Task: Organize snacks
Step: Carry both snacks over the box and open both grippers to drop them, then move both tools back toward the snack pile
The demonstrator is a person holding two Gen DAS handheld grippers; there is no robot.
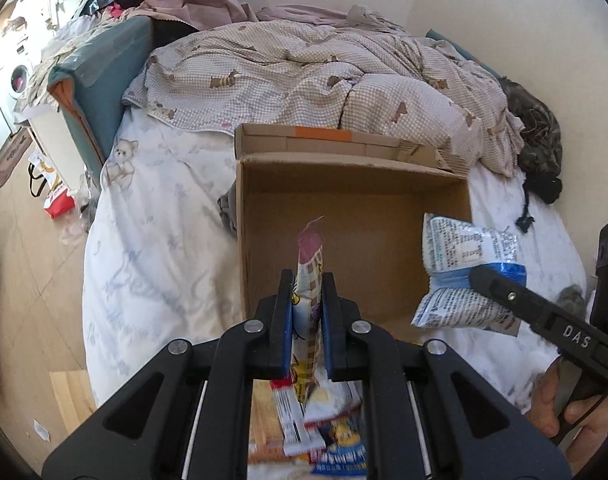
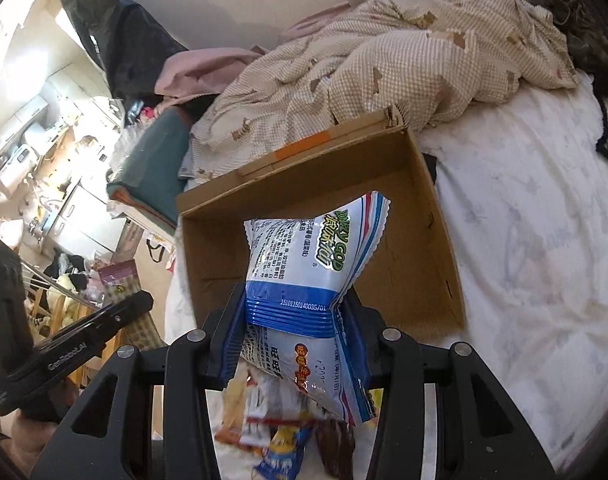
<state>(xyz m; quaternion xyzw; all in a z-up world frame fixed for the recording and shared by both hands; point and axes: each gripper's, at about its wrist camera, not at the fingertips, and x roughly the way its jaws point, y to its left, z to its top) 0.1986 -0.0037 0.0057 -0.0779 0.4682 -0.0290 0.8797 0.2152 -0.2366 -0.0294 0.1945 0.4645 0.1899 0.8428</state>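
Pinching a checkered snack packet (image 1: 308, 276), the left gripper (image 1: 308, 312) faces the open cardboard box (image 1: 360, 200) ahead; the right gripper (image 2: 291, 320) clamps a blue-white snack bag (image 2: 304, 264) before that box.

Daylight pours in from around 9 o'clock, so the kitchen area (image 2: 35, 148) is blown out on my right cam. Bed sheet (image 1: 155, 240) is bright, the box (image 1: 356, 216) inside shaded. Fisheye bends everything near the rim, black vignette corners, and the snack pile (image 1: 324, 432) at 6 o'clock is smeared blurry
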